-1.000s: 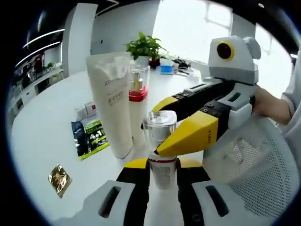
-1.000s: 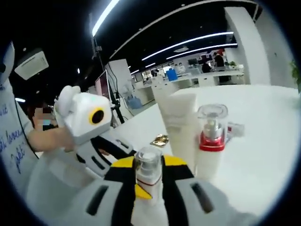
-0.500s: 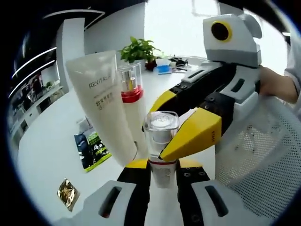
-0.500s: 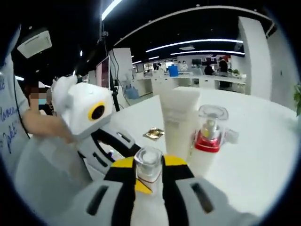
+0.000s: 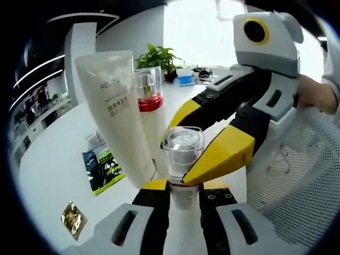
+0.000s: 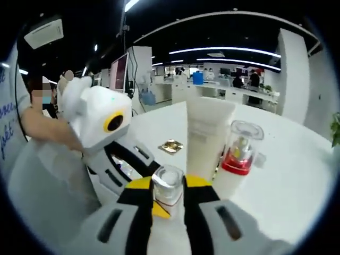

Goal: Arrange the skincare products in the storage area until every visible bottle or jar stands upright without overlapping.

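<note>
- Notably, the small clear-capped bottle (image 5: 182,159) stood upright, long axis vertical, cap uppermost and base down between the yellow tips of the left gripper (image 5: 178,187).
- Left gripper jaws were closed on the bottle's lower body just under its red collar.
- The right gripper (image 5: 210,139), entering the left gripper view from the right, pinched the same bottle at the cap level, one yellow tip on the near side and one behind.
- In the right gripper view, the same bottle (image 6: 167,187) sat upright between that gripper's own yellow tips (image 6: 168,194), both jaws pressed against it; the left gripper (image 6: 119,159) reached in from the left.
- Just behind the held bottle, a white tube (image 5: 118,115) stood on its cap end, crimped end up, leaning slightly.
- Touching or nearly touching the tube's side stood a white pump bottle (image 5: 150,109) with a red collar and clear overcap, upright.
- Both rested on a white table (image 5: 53,143).
- A dark-and-green sachet (image 5: 101,166) lay flat on the table left of the tube; a gold foil packet (image 5: 73,217) lay nearer the camera, well apart from it.
- A white mesh basket (image 5: 289,170) was at right, beneath the right gripper; contents could not be determined.
- A person's hand (image 5: 317,98) held the right gripper.
- A potted plant (image 5: 159,54) stood at the table's far side.
</note>
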